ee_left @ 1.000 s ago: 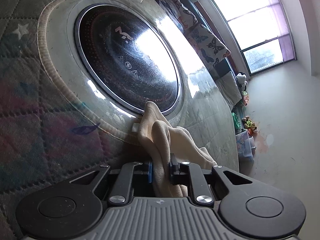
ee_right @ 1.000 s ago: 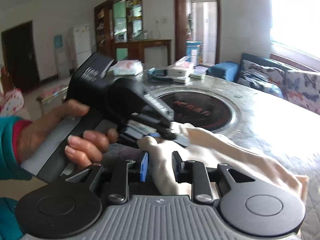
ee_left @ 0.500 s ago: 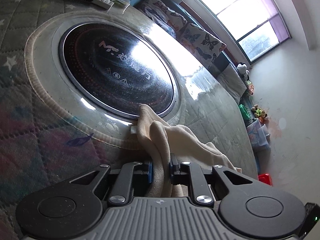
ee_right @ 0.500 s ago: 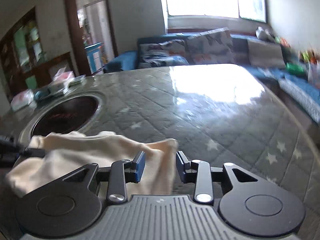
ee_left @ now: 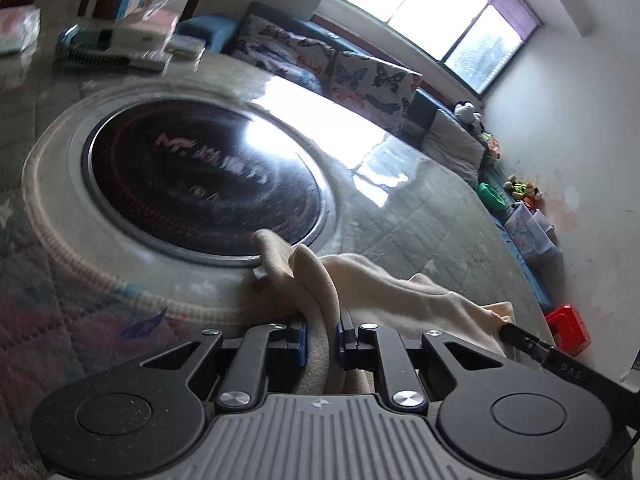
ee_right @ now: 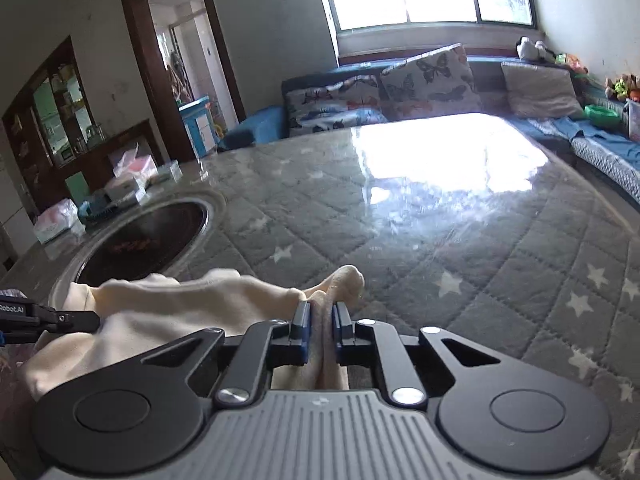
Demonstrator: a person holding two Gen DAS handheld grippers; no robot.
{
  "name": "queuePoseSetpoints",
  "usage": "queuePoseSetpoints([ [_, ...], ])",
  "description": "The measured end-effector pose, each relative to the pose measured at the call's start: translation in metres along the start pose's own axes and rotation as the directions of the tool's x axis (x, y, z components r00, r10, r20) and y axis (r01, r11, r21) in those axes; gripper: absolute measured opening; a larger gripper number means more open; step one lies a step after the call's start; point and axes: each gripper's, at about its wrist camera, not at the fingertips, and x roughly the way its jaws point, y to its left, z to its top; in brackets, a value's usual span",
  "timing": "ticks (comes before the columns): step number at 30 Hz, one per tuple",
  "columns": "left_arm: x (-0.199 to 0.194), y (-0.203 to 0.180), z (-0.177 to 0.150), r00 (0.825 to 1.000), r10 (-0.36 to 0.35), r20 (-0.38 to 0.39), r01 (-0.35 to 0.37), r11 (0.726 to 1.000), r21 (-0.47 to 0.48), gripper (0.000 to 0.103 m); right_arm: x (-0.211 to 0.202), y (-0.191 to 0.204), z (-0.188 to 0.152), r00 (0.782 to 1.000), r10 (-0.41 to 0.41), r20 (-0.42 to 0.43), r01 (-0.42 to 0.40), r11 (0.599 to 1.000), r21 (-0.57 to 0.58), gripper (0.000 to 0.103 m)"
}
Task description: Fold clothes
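Left wrist view: left gripper [ee_left: 322,334] and right gripper [ee_right: 320,334] each pinch the cream cotton garment [ee_right: 192,304], likely stretching it flat for folding.

Left wrist view: rolled sideways, low over quilted table [ee_left: 420,216], facing round black cooktop [ee_left: 200,184] and sofa [ee_left: 360,76] close beneath window. Right wrist view: level, low, facing across table toward same sofa [ee_right: 420,76]. Shared: cooktop [ee_right: 140,240], cream garment [ee_right: 192,304], sofa.
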Motion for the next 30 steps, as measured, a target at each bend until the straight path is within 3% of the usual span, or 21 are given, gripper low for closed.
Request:
queuePoseSetpoints([
  [3,0.003,-0.014,0.01,0.999,-0.04,0.008,0.039,0.999,0.035,0.014,-0.016,0.001,0.005,0.999,-0.009,0.04,0.009,1.0,-0.02,0.01],
  [9,0.032,-0.061,0.019,0.99,-0.135,-0.033,0.137,0.988,0.077,0.014,-0.048,-0.016,0.027,0.988,-0.111,0.109,0.118,0.991,-0.062,0.009],
  [18,0.107,-0.135,0.03,0.962,-0.241,-0.129,0.257,0.958,0.128,0.014,-0.065,-0.074,0.051,0.941,-0.306,0.145,0.315,0.948,-0.048,0.009],
  [25,0.146,-0.165,0.025,0.953,-0.243,-0.182,0.276,0.943,0.187,0.015,-0.057,-0.119,0.049,0.9,-0.42,0.116,0.424,0.905,-0.011,0.009],
  [30,0.155,-0.164,0.02,0.962,-0.182,-0.202,0.227,0.947,0.229,0.021,-0.039,-0.139,0.037,0.884,-0.465,0.047,0.465,0.885,0.016,0.011],
])
